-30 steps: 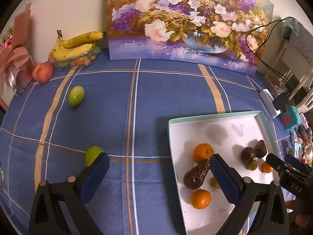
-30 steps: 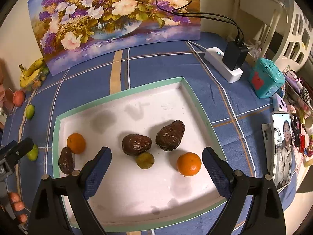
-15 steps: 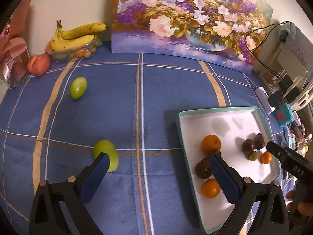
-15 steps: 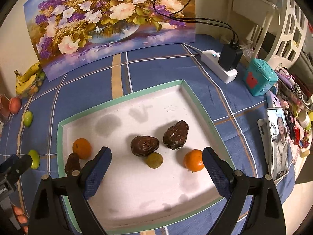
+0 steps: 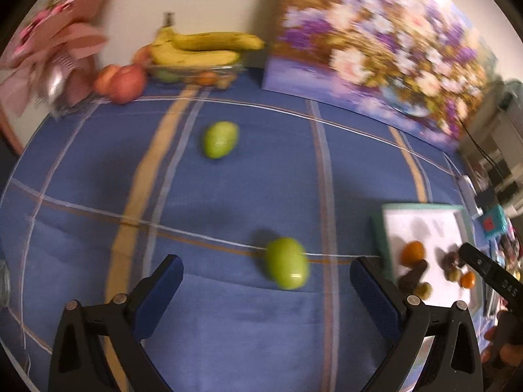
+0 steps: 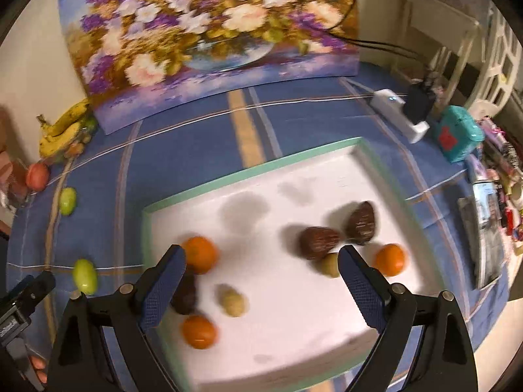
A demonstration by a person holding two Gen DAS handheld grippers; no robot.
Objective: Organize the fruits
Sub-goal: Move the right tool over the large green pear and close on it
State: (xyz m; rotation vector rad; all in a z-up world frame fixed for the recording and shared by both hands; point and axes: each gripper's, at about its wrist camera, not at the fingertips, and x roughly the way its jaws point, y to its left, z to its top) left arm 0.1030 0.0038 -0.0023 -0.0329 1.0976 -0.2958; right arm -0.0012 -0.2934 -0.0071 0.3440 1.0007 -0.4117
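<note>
My left gripper [image 5: 266, 281] is open and empty, just short of a green fruit [image 5: 287, 267] lying on the blue cloth; the fruit sits a little right of centre between the jaws. A second green fruit [image 5: 220, 139] lies farther off. My right gripper [image 6: 261, 277] is open and empty above the white tray [image 6: 248, 171], which holds several oranges [image 6: 200, 254], brown fruits [image 6: 318, 242] and small yellowish fruits [image 6: 232, 301]. Both green fruits show left of the tray in the right wrist view [image 6: 84, 276].
Bananas [image 5: 202, 47] on a glass dish and a peach [image 5: 122, 80] stand at the back left by pink wrapping [image 5: 55, 49]. A flower painting [image 6: 209, 32] leans on the wall. A power strip [image 6: 400, 114], a teal box [image 6: 457, 137] and a phone [image 6: 487, 228] lie right of the tray.
My left gripper has swung left and closer to the near green fruit, which now lies between its jaws. My right gripper has shifted left over the tray. Both views are blurred by motion.
</note>
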